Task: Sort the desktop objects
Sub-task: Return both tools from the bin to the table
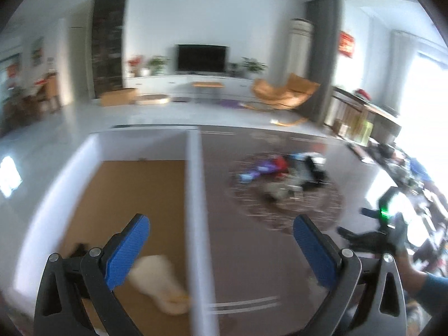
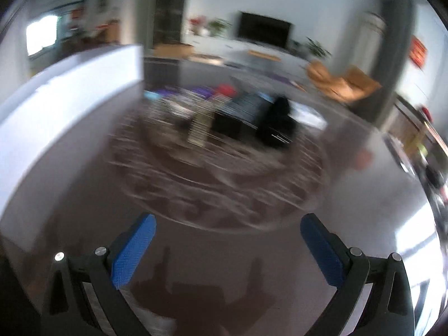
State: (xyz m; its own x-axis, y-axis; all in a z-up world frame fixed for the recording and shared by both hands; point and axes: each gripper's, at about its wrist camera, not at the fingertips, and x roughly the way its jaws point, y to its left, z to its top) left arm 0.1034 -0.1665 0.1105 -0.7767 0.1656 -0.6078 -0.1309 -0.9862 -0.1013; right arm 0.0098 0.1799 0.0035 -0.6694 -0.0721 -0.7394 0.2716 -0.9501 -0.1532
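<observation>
Left gripper (image 1: 221, 240) (spread wide) straddles white box wall (image 1: 196, 196).

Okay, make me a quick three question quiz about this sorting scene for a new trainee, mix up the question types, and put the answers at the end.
1. True or false: the left gripper is shut on an object.
2. Multiple choice: the pile of mixed objects waiting to be sorted lies on
A. a round patterned mat
B. the floor
C. a chair
3. Short answer: what already lies in the white box with the brown bottom, below the left gripper?

Key
1. False: its jaws stand wide apart with nothing between them, as do those of the right gripper.
2. A, the round patterned mat.
3. A pale object, too blurred to identify.
</observation>
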